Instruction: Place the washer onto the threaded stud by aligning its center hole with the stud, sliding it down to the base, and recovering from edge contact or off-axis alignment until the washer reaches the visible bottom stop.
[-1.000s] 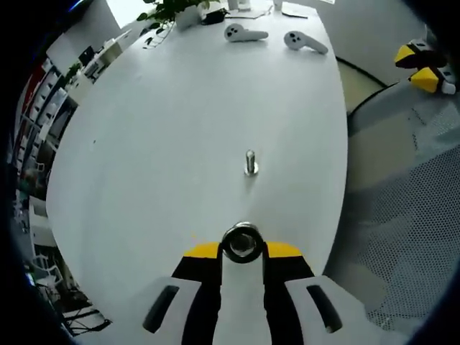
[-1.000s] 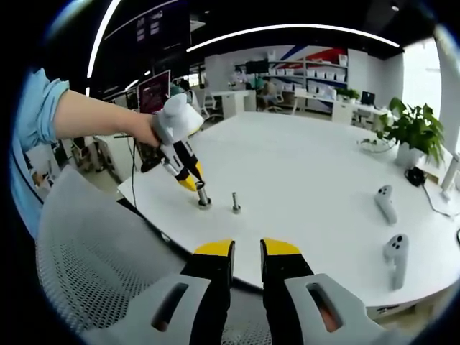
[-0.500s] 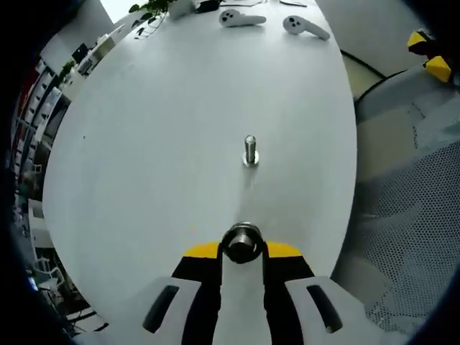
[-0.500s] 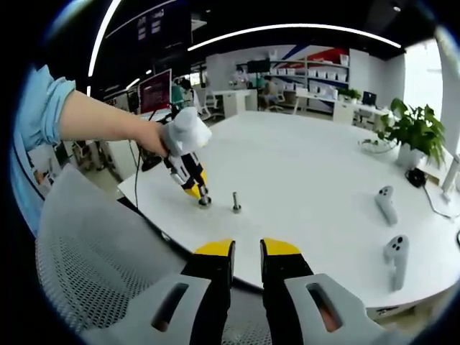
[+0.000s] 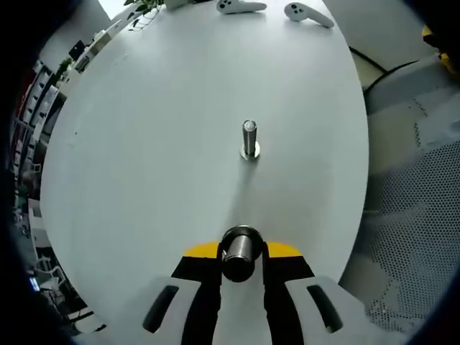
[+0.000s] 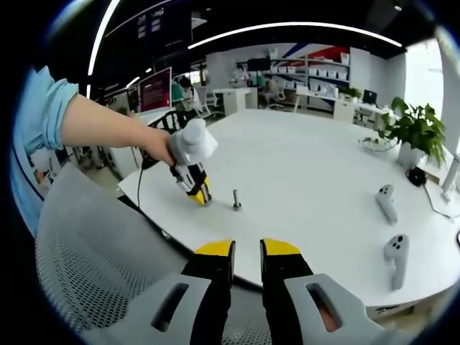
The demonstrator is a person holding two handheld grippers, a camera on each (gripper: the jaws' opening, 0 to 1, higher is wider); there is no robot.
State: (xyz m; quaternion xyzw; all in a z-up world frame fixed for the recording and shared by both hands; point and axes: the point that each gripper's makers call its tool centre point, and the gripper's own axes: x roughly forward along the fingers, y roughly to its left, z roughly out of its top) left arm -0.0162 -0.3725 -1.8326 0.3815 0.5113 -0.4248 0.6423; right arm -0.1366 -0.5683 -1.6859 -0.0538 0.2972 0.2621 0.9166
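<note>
The washer (image 5: 240, 248) sits pinched between the yellow tips of the left gripper (image 5: 241, 253), a thick metal ring seen nearly edge-on in the left gripper view, low over the near part of the white table (image 5: 158, 129). The threaded stud (image 5: 249, 139) stands upright on its small round base farther out on the table, well apart from the washer and roughly in line with it. In the right gripper view the left gripper (image 6: 199, 195) comes in from the left, held by a person's hand (image 6: 159, 146) on a bare forearm with a blue sleeve (image 6: 39, 108) (the tips are down at the table surface just left of the stud (image 6: 236, 201), not touching it). The right gripper (image 6: 246, 251) hangs off the near table edge above a grey mesh chair (image 6: 93, 251), its jaws narrow with a slim gap and nothing between them. Two white controllers (image 6: 392, 233) lie on the far right of the table, and a potted plant (image 6: 411, 133) stands beyond them
</note>
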